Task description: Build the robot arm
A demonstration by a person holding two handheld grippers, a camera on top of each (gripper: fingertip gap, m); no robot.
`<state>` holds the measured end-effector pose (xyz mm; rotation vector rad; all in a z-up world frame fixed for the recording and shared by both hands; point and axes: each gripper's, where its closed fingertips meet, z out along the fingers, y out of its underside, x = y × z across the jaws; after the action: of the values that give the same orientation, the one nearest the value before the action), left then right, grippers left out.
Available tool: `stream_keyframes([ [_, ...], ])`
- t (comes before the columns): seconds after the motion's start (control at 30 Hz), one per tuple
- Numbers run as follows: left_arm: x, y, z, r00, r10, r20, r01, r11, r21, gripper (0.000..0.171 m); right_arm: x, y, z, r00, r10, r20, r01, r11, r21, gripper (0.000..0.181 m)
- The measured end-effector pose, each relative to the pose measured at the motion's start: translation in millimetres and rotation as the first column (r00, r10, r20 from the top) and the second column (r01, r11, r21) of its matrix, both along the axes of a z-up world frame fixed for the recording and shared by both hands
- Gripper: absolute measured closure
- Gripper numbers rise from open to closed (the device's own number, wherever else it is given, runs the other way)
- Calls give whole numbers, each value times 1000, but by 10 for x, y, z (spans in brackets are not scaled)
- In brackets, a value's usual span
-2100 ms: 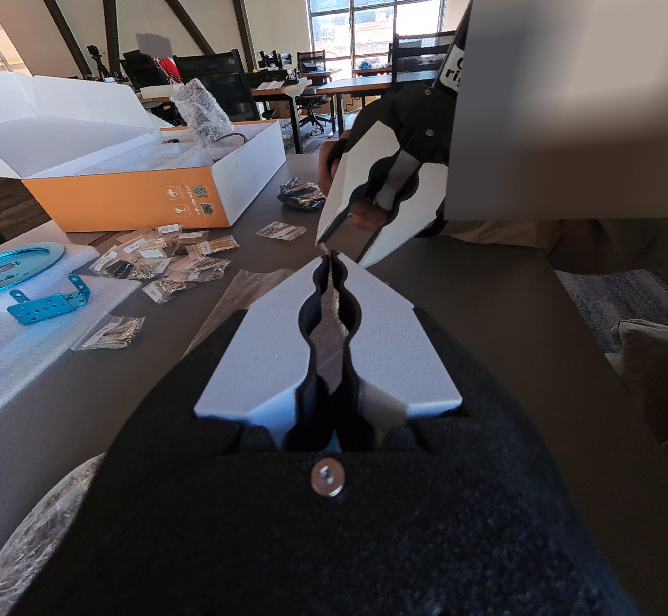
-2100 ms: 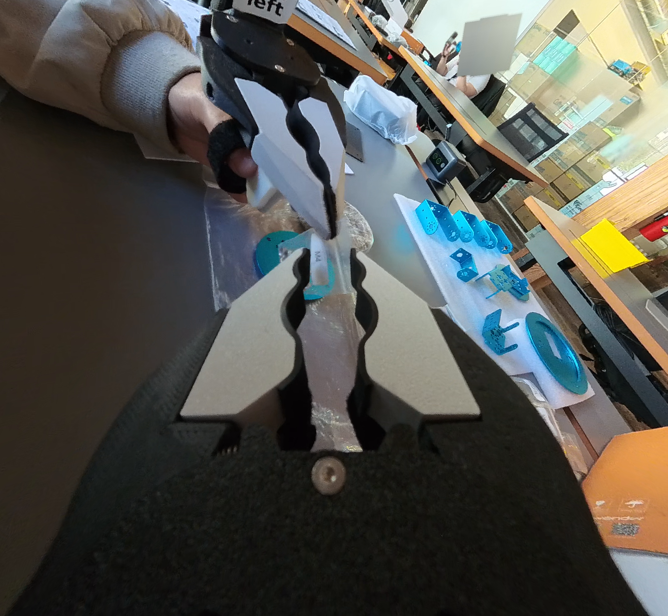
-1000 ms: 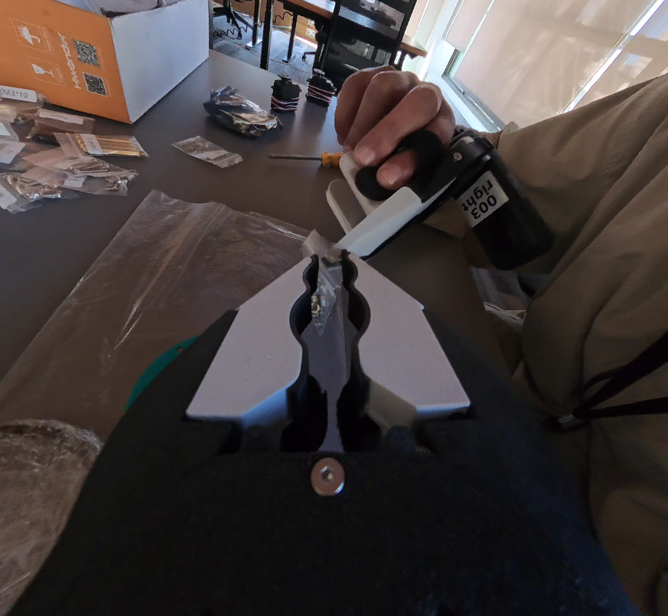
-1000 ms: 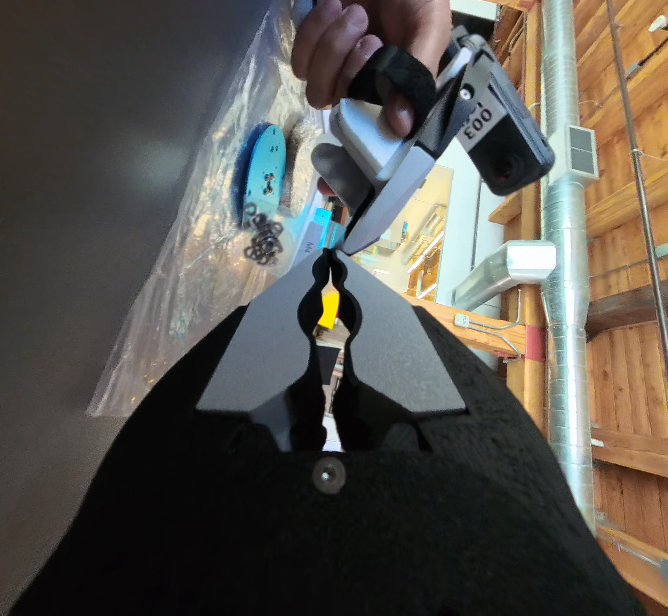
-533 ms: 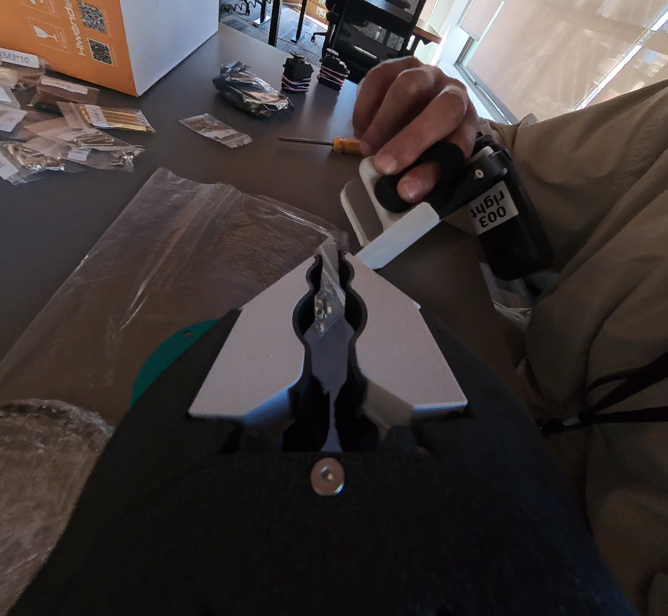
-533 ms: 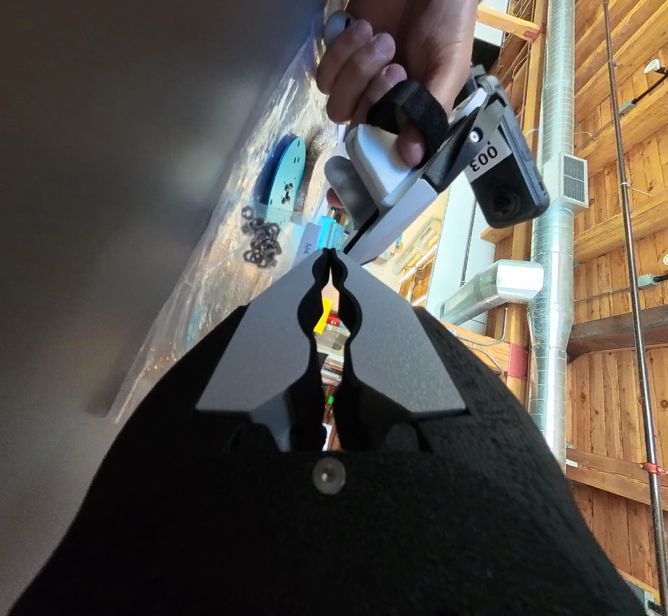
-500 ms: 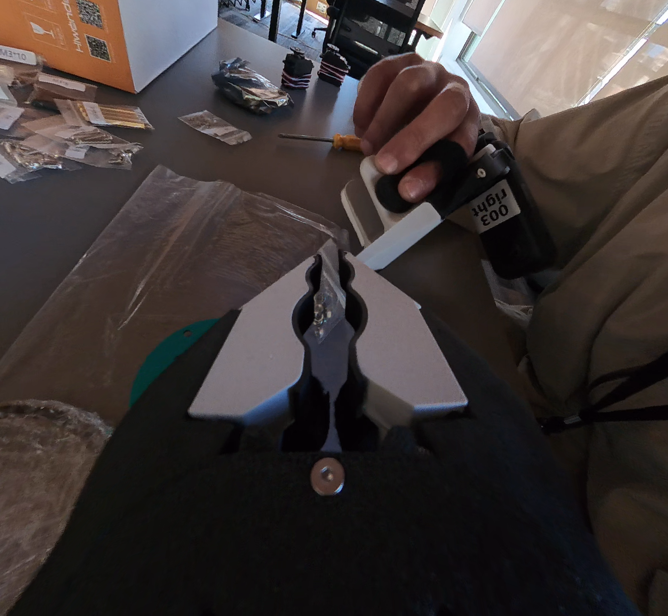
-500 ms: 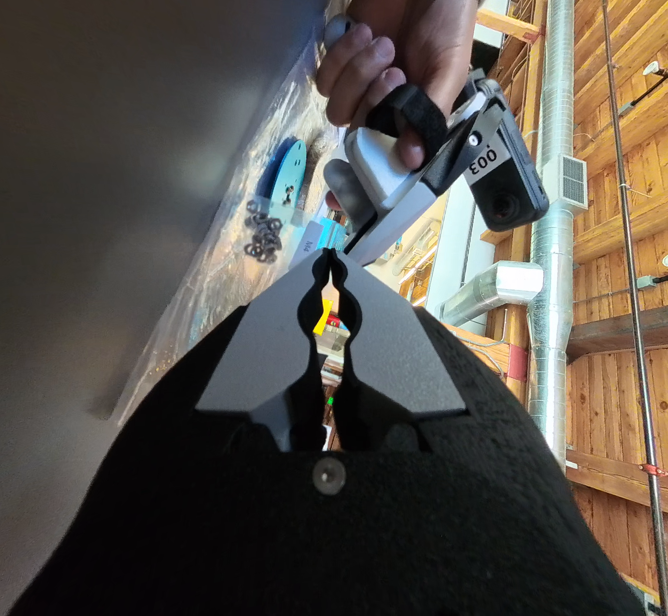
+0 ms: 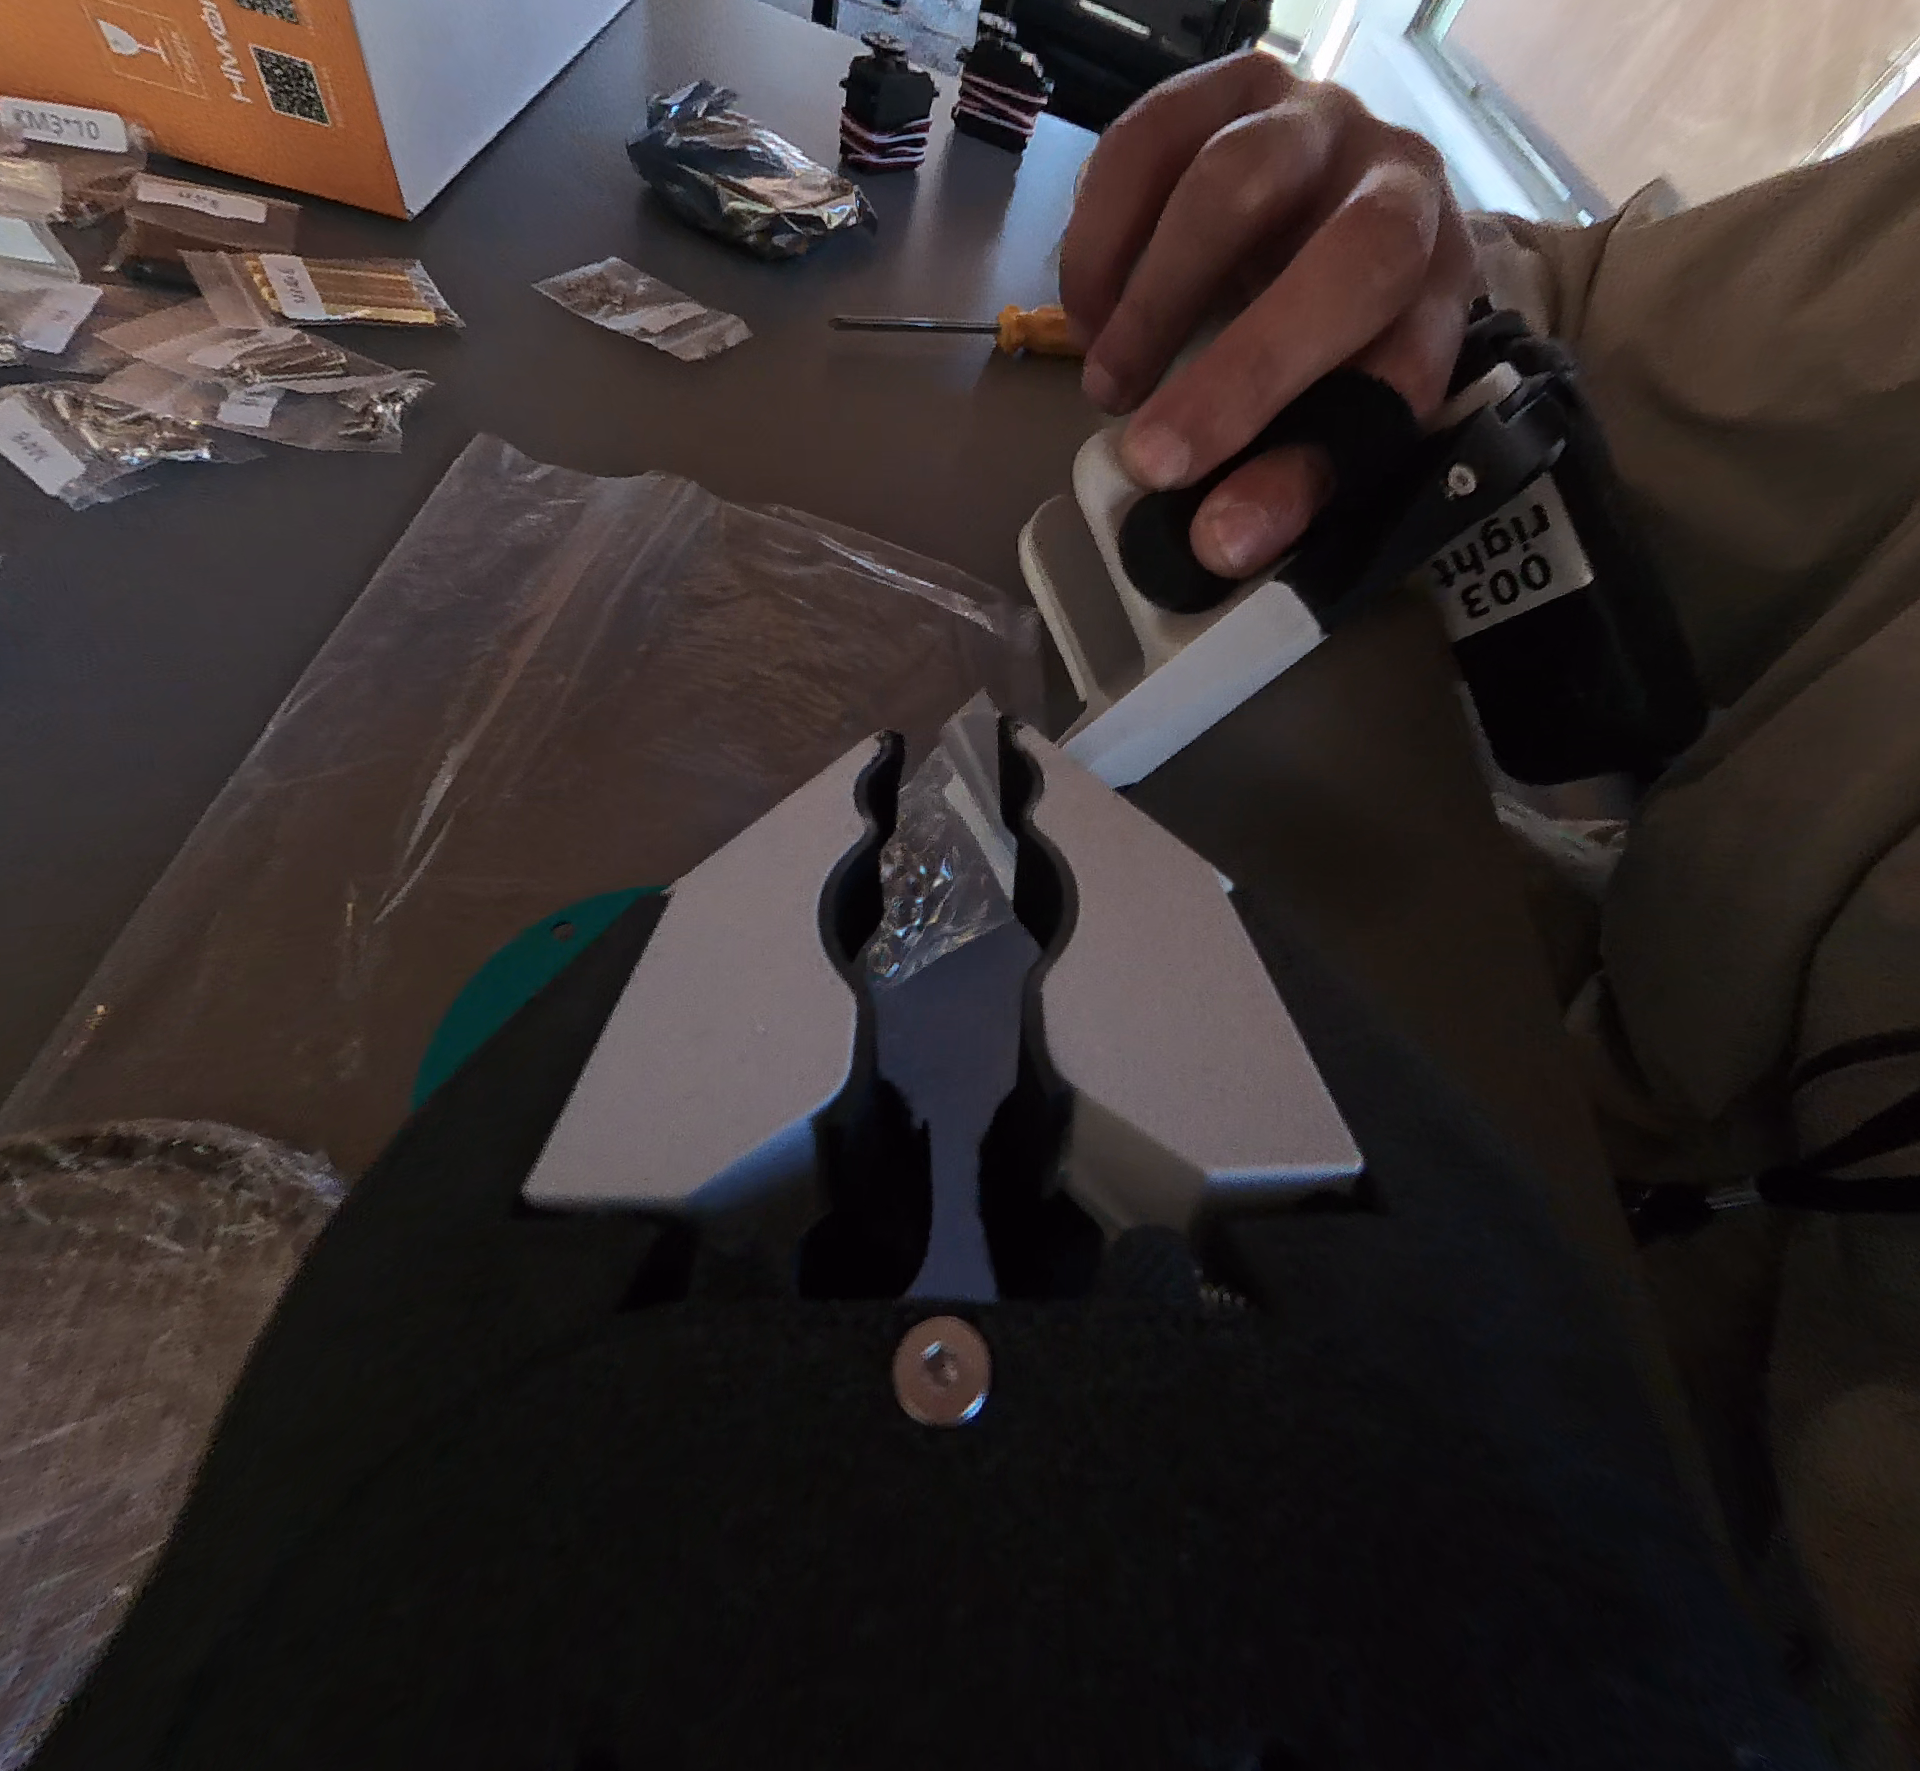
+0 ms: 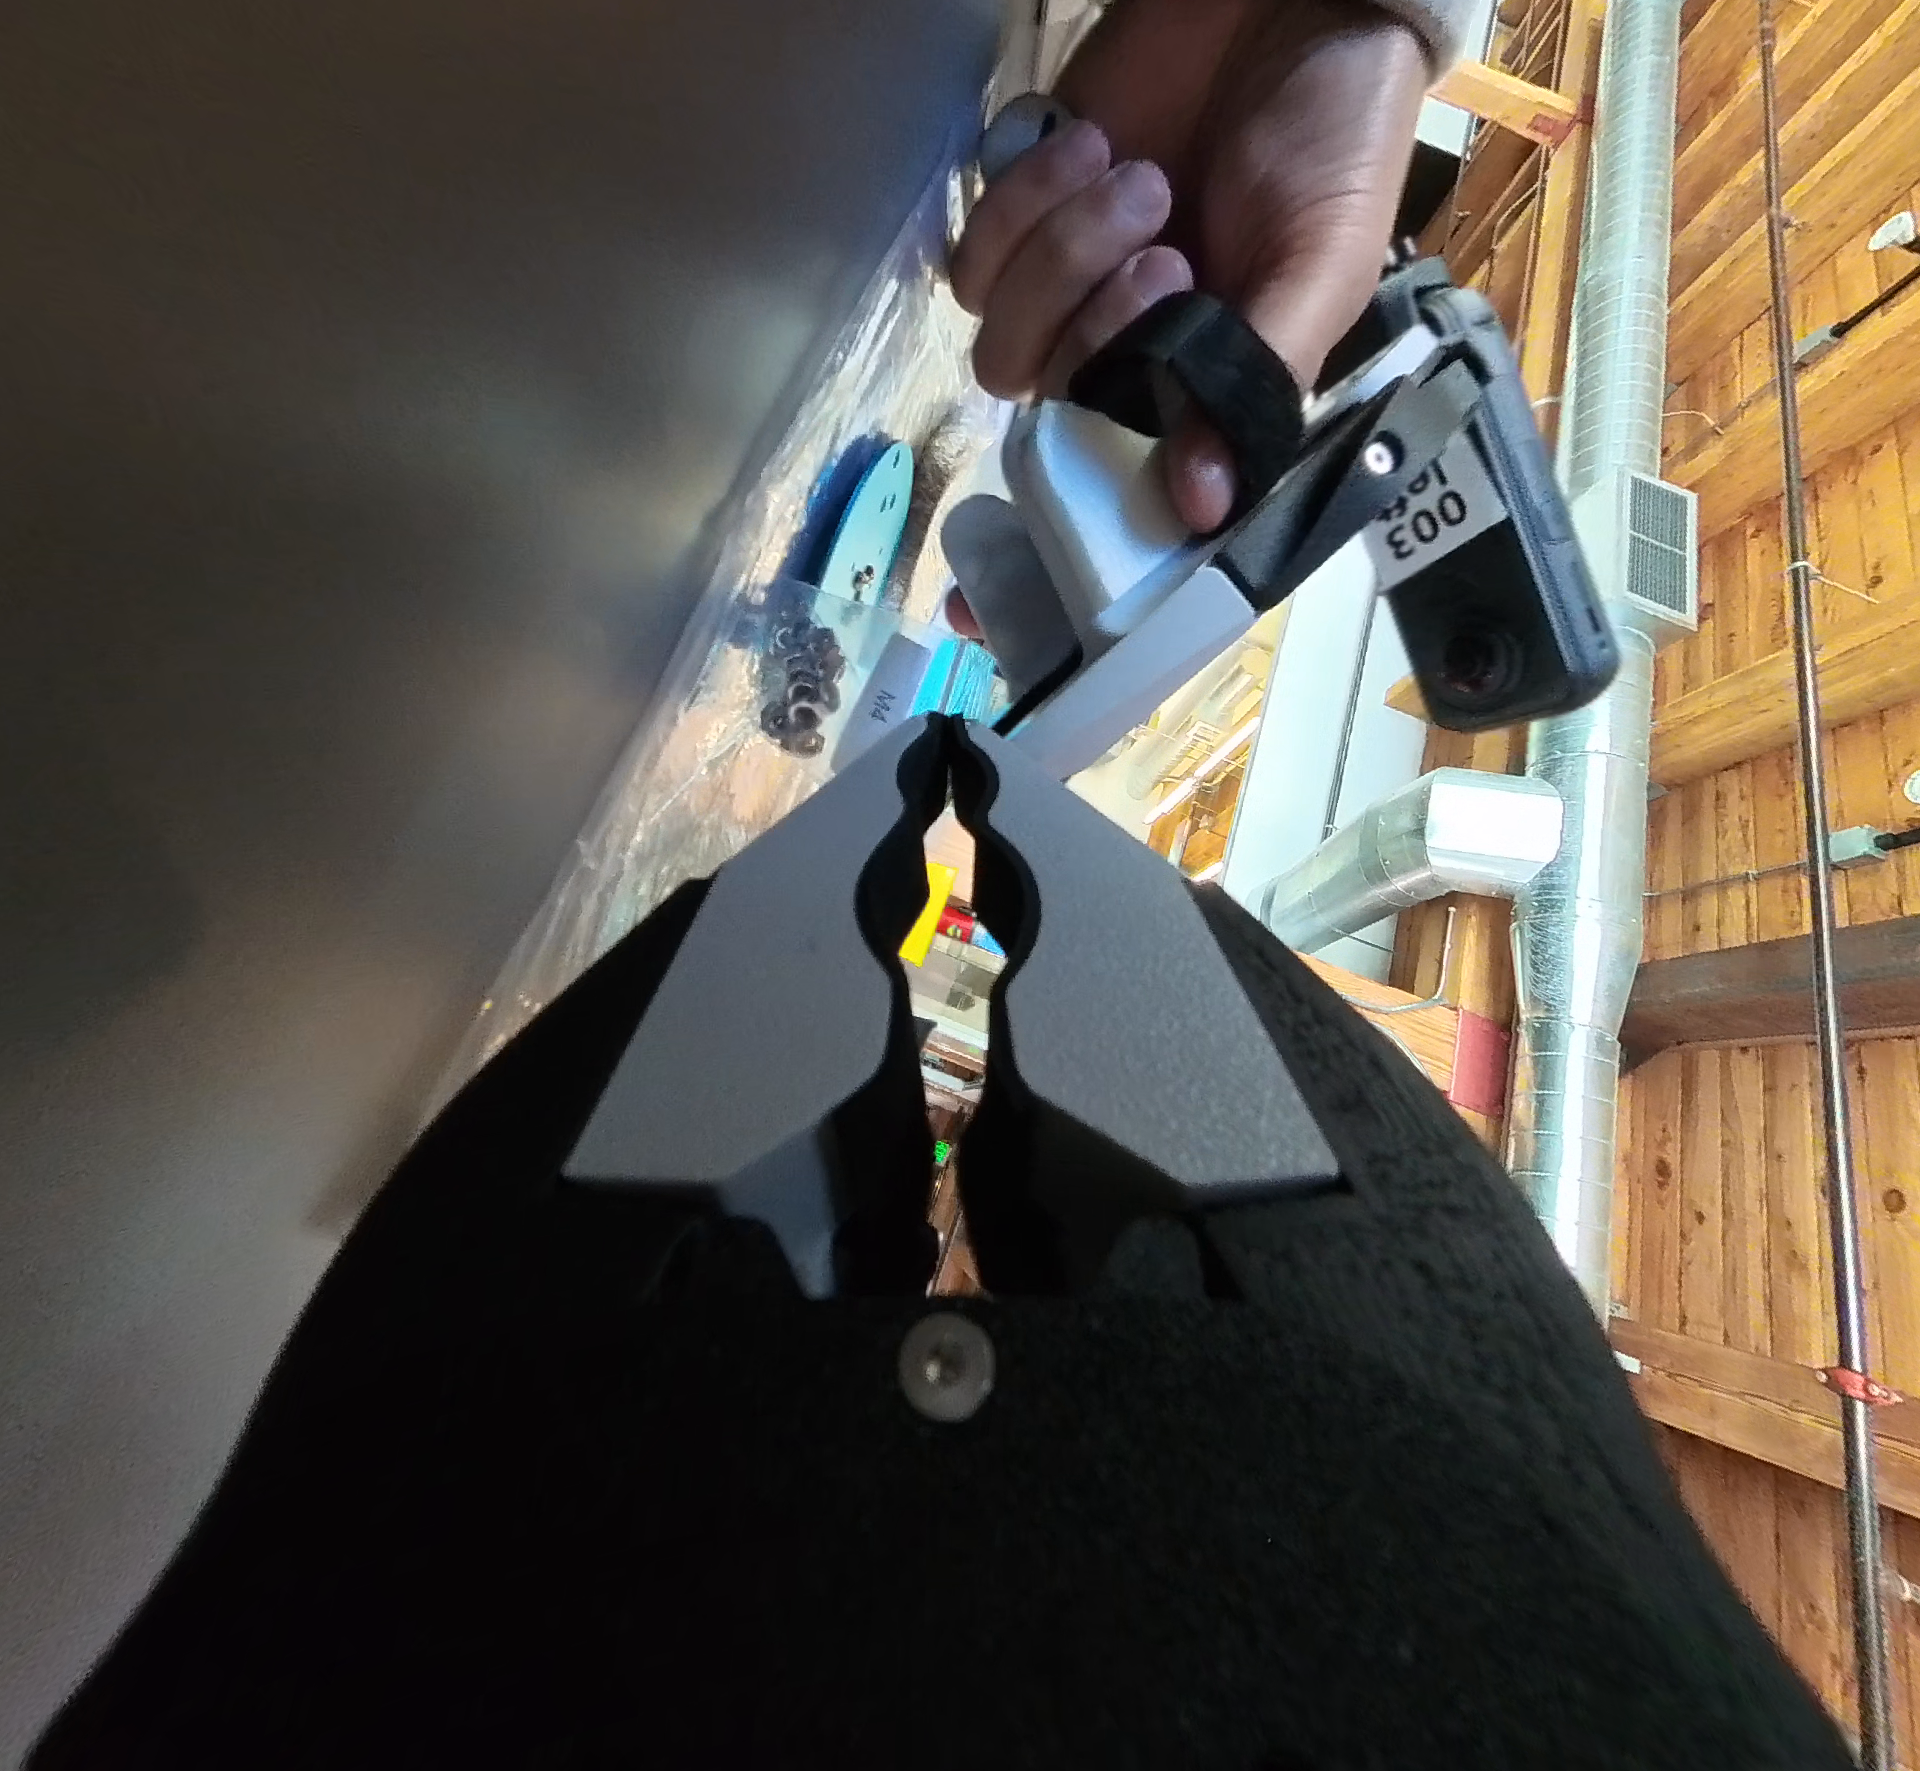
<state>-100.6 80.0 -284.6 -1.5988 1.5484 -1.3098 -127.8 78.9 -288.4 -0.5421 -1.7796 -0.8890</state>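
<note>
**Left wrist view.** Left gripper point(image 9: 945, 747) has its jaws a narrow gap apart, with a small clear bag point(image 9: 935, 859) of nuts lying in that gap. Half a second ago the jaws pressed this bag flat, so the pinch has been let go. I cannot tell whether either pad touches the plastic now. Just beyond, the right gripper point(image 9: 1075, 745), gripped by the right hand point(image 9: 1247, 267), reaches in from the right and meets the bag's upper corner. Below both lies a large clear sheet point(image 9: 571, 682) on the dark table point(image 9: 727, 412), with a green disc point(image 9: 520, 963) under it. Farther off are:
- a screwdriver point(image 9: 966, 327)
- 2 servos point(image 9: 888, 116)
- a foil pack point(image 9: 748, 183)
- several packets point(image 9: 208, 350)
- an orange box point(image 9: 156, 7)

**Right wrist view.** This view is rolled, so the table runs up the left side. The right gripper point(image 10: 945, 732) has its tips together on the bag's point(image 10: 883, 693) labelled edge. That leaves it, by my reading, the only firm hold on the bag. The nuts point(image 10: 795, 661) sit bunched in the part of the bag nearer the table, close to a blue disc point(image 10: 862, 516). The left gripper point(image 10: 1029, 719), held in the left hand point(image 10: 1195, 194), comes in from the upper right. Its tips are right beside the right gripper's, much as they were half a second ago.
</note>
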Motion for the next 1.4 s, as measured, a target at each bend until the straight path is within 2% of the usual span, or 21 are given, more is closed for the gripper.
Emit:
stream_keyframes([
  [0.17, -34, -12, -64, 999, -5, -54, 9, 997, 78, 158, -16, -8, -62, 1000, 1, 22, -1, 1000, -6, 181],
  [0.33, -110, -156, -91, 991, -91, -98, 86, 995, -51, 171, -76, -72, -92, 998, 35, 61, -37, 999, 32, 181],
  [0.4, -138, -214, -121, 985, -127, -118, 114, 987, -115, 171, -107, -119, -124, 995, 62, 83, -65, 997, 31, 181],
  [0.5, -159, -244, -193, 978, -145, -151, 126, 984, -125, 171, -136, -150, -185, 992, 70, 110, -73, 997, 26, 181],
  [0.6, -175, -174, -281, 973, -106, -207, 114, 993, 25, 171, -131, -139, -232, 995, 43, 94, -42, 999, -21, 181],
  [0.73, -171, -89, -235, 975, -33, -219, 80, 974, 211, 171, -71, -79, -224, 998, -54, 25, 57, 987, -149, 181],
  [0.9, -141, -103, -302, 969, -4, -248, 83, 948, 307, 171, 8, -80, -337, 986, -168, -1, 153, 904, -400, 181],
  [0.97, -132, -95, -333, 967, 13, -256, 72, 945, 320, 171, 26, -68, -375, 982, -186, 17, 176, 892, -415, 181],
  [1.03, -131, -90, -300, 970, 13, -243, 58, 956, 286, 171, 14, -57, -362, 987, -161, 22, 159, 919, -360, 181],
  [1.1, -106, -84, -232, 979, 20, -203, 21, 980, 198, 171, 35, -8, -296, 987, -161, 22, 161, 947, -280, 181],
  [1.23, -97, -107, -244, 980, -5, -199, 12, 999, 30, 171, 49, -6, -284, 988, -147, 41, 153, 957, -246, 181],
  [1.4, -106, -89, -295, 975, 0, -221, 12, 999, 53, 170, 59, -2, -295, 988, -144, 53, 152, 962, -229, 181],
])
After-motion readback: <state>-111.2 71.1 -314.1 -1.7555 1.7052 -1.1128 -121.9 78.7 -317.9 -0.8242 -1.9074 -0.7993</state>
